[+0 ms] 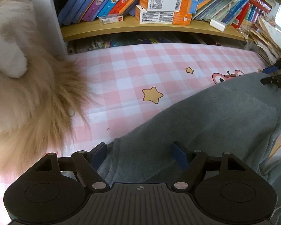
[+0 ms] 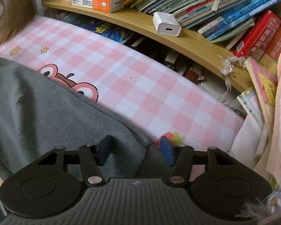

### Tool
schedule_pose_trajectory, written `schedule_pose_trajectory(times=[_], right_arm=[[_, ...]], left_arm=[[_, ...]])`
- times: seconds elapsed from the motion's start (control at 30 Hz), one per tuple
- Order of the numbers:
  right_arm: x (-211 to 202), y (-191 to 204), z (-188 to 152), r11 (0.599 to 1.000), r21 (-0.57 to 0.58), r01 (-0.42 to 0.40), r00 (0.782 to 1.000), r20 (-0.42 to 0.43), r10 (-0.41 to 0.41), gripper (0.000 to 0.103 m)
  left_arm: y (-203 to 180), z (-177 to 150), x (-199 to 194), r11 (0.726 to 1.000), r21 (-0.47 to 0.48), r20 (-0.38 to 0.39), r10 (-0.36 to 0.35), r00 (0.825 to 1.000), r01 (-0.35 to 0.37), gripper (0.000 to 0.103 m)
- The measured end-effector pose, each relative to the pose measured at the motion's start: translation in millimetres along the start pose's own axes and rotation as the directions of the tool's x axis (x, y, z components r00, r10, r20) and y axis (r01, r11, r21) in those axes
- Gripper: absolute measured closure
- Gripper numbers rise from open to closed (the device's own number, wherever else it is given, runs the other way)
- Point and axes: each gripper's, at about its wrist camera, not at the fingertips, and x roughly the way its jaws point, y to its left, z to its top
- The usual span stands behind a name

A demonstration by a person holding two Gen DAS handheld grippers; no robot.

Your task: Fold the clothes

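A grey fleece garment (image 1: 211, 116) lies on a pink-and-white checked sheet (image 1: 140, 69) with star and cartoon prints. My left gripper (image 1: 140, 153) is open, its blue-padded fingers either side of the garment's near left edge. My right gripper (image 2: 135, 150) is open over the garment's (image 2: 52, 112) right corner; it also shows at the far right of the left wrist view (image 1: 273, 75).
A fluffy tan-and-white cat (image 1: 28, 93) sits on the sheet at the left, its tail close to the left gripper. A wooden shelf (image 1: 140, 28) behind holds books, orange boxes (image 1: 164, 9) and a white charger (image 2: 166, 24). More books are stacked at the right (image 2: 262, 93).
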Motion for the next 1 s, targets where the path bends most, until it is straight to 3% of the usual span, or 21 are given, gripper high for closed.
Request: schedule_pose_trajectory(times=[0.17, 0.43, 0.53, 0.6, 0.67, 1.0], right_arm=[[-0.7, 4.6, 1.6, 1.0, 0.002, -0.005, 1.0, -0.008, 0.005, 0.063], [-1.7, 9.5, 2.9, 1.0, 0.015, 0.005, 1.0, -0.014, -0.005, 0.076], [-4.6, 12.9, 1.7, 0.999, 0.028, 0.021, 1.0, -0.009, -0.02, 0.084], [-9.0, 15.6, 0.5, 0.999, 0.031, 0.035, 0.999, -0.001, -0.035, 0.089], [-13.4, 18.2, -0.8, 0.998, 0.035, 0.049, 0.999, 0.006, -0.049, 0.09], [-59.4, 35.7, -16.6, 0.989, 0.065, 0.133, 0.985, 0.101, -0.139, 0.091]], left_arm=[[3.1, 6.9, 1.0, 1.0, 0.017, -0.008, -0.004, 1.0, 0.004, 0.029], [9.1, 11.6, 15.6, 1.0, 0.023, -0.055, -0.01, 0.998, 0.011, 0.043], [10.0, 12.7, 17.8, 1.0, 0.018, -0.078, -0.003, 0.997, 0.004, 0.057], [7.0, 12.6, 16.2, 0.999, 0.034, -0.094, -0.013, 0.995, 0.017, 0.078], [3.9, 10.4, 13.3, 0.998, 0.051, -0.1, -0.021, 0.995, 0.026, 0.085], [-5.6, 2.1, -27.8, 0.999, 0.053, 0.06, -0.011, 0.998, 0.008, 0.089]])
